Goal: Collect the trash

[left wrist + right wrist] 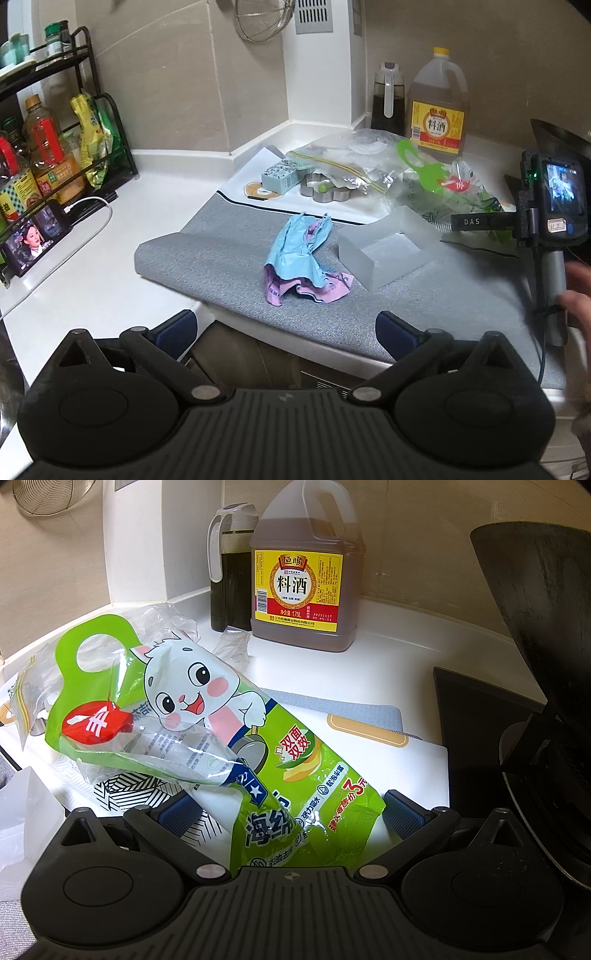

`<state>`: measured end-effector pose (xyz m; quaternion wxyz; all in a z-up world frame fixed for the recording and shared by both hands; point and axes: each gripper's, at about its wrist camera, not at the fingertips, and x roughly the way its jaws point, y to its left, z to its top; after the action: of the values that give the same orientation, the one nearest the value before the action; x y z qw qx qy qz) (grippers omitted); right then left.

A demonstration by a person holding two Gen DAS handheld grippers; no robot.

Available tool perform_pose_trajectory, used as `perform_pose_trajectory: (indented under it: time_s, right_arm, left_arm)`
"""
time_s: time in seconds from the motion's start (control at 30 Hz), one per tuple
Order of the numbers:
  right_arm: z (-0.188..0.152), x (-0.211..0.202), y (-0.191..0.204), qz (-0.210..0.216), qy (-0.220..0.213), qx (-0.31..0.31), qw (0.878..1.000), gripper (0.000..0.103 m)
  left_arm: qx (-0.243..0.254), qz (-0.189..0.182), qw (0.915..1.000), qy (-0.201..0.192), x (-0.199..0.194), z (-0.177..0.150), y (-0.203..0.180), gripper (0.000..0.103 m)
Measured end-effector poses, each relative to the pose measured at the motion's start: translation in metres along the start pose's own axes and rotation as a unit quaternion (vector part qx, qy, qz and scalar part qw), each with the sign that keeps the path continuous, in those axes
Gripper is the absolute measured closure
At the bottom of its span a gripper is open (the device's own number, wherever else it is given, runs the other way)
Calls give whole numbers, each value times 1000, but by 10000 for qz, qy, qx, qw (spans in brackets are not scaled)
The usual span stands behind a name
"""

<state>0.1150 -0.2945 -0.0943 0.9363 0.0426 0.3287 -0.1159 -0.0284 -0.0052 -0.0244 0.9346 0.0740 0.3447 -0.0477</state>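
A crumpled blue and pink wrapper [301, 258] lies on the grey mat [221, 254], straight ahead of my left gripper [286, 328], which is open, empty and short of the mat's front edge. A green sponge bag with a cartoon cat [207, 723] lies on the counter; its lower end sits between the spread fingers of my right gripper [288, 810], which is open. The same bag shows in the left wrist view [443, 181], with the right gripper's body beside it. More clear plastic bags [343, 162] lie behind.
A frosted plastic box [384, 251] stands on the mat right of the wrapper. A cooking wine jug [306, 579] and a dark sauce bottle [231, 568] stand at the back. A black wok [543, 635] is at right. A phone [33, 236] and a spice rack [55, 122] are at left.
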Motion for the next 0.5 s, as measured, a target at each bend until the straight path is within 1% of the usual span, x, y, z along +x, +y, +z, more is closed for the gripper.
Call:
perform_pose_trajectory:
  time_s: [0.1, 0.3, 0.47, 0.5]
  right_arm:
    - [0, 0, 0, 0, 0, 1, 10000, 0]
    - [-3, -1, 0, -56, -11, -6, 10000, 0]
    - [-1, 0, 1, -56, 5, 3, 10000, 0]
    - [0, -2, 1, -61, 76, 8, 10000, 0]
  left_arm:
    - [-69, 14, 9999, -91, -8, -5, 6, 0]
    - [5, 122, 9997, -212, -19, -10, 11, 0]
    - [-77, 180, 9996, -220, -24, -14, 16, 0]
    - [-96, 188, 9995, -225, -24, -15, 17, 0]
